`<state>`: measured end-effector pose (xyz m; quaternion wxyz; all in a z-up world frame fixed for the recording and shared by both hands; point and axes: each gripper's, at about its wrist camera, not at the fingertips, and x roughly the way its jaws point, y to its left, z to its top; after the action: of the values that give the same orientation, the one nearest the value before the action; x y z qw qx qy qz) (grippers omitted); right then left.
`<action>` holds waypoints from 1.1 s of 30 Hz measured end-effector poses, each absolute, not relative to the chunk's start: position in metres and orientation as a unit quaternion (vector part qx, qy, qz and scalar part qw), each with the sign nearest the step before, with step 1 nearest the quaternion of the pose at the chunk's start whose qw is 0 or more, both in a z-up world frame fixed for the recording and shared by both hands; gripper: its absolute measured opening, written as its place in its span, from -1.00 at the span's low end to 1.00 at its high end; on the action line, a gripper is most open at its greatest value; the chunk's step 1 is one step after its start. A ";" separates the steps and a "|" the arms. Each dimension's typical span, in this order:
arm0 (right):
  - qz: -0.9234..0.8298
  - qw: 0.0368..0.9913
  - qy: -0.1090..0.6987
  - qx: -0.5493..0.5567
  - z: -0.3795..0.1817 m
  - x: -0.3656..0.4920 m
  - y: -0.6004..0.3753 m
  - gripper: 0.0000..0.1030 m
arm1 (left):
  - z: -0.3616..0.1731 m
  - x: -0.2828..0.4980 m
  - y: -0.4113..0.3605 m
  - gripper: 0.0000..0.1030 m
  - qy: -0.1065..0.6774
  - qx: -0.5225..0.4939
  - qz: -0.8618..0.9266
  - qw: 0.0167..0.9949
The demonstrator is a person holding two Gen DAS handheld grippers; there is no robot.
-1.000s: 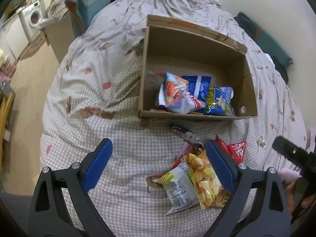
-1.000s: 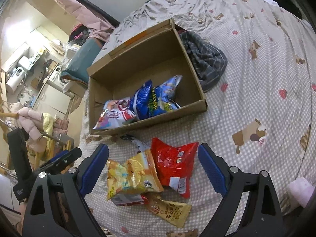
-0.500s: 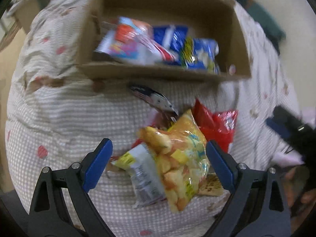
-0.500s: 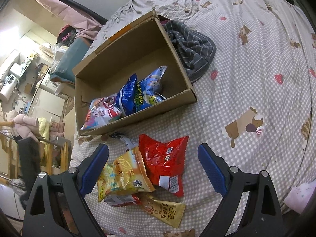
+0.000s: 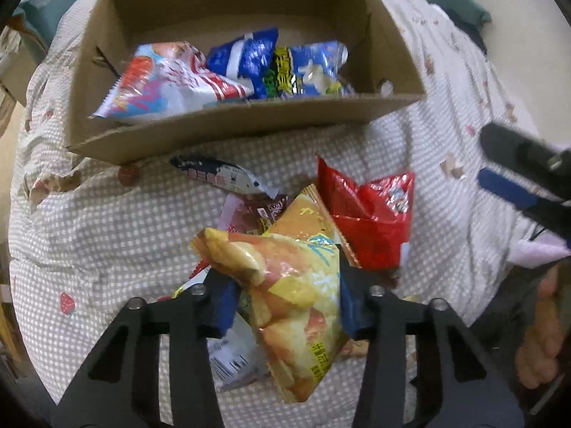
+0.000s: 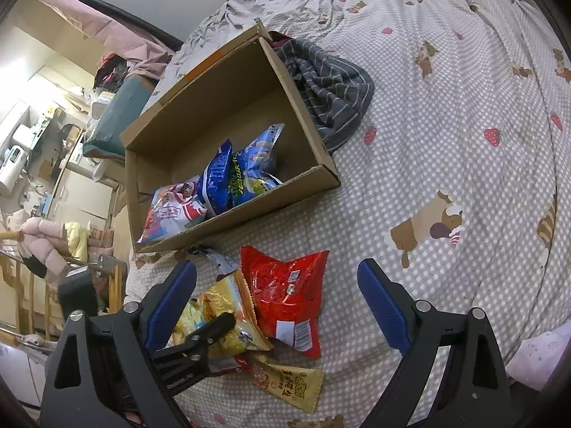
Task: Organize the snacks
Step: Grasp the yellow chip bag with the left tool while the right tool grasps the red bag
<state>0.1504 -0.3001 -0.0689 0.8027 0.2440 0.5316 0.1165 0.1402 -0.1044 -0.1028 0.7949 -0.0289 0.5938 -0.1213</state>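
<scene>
A yellow chip bag (image 5: 296,285) lies on top of a pile of snacks on the checked bedcover, just in front of a cardboard box (image 5: 249,125). My left gripper (image 5: 285,303) points steeply down and its jaws are closing, both blue pads pressing the bag's sides. Beside the yellow bag lie a red bag (image 5: 371,221), a dark packet (image 5: 217,174) and a tan packet (image 6: 289,385). The box holds a red-and-white bag (image 5: 167,82) and blue bags (image 5: 285,67). My right gripper (image 6: 276,271) hovers open above the red bag (image 6: 285,292), gripping nothing.
A grey striped cloth (image 6: 328,82) lies against the box's far right corner. A person's hand (image 5: 539,342) shows at the right edge. The bed drops off to the left, where a teal cushion (image 6: 114,121) and room furniture stand.
My left gripper has come down and forward onto the snack pile, and its wide-open jaws have closed around the yellow chip bag. The right gripper has hardly moved.
</scene>
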 end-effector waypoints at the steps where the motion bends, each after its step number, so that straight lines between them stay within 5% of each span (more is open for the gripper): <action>1: 0.117 0.803 0.532 0.243 -0.069 0.150 -0.299 0.82 | -0.098 0.140 -0.099 -0.24 0.590 -0.035 -0.122 0.797; 11: 0.116 0.801 0.535 0.242 -0.070 0.150 -0.296 0.82 | -0.033 0.123 -0.048 -0.28 0.532 -0.076 -0.107 0.837; 33: 0.114 0.716 0.642 0.249 -0.136 0.171 -0.266 0.80 | -0.049 0.132 0.002 -0.28 0.539 -0.120 -0.011 0.834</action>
<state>0.1712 -0.2663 -0.1359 0.7164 0.2486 0.6419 0.1139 0.1325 0.0015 -0.0488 0.8339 -0.1196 0.5387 -0.0108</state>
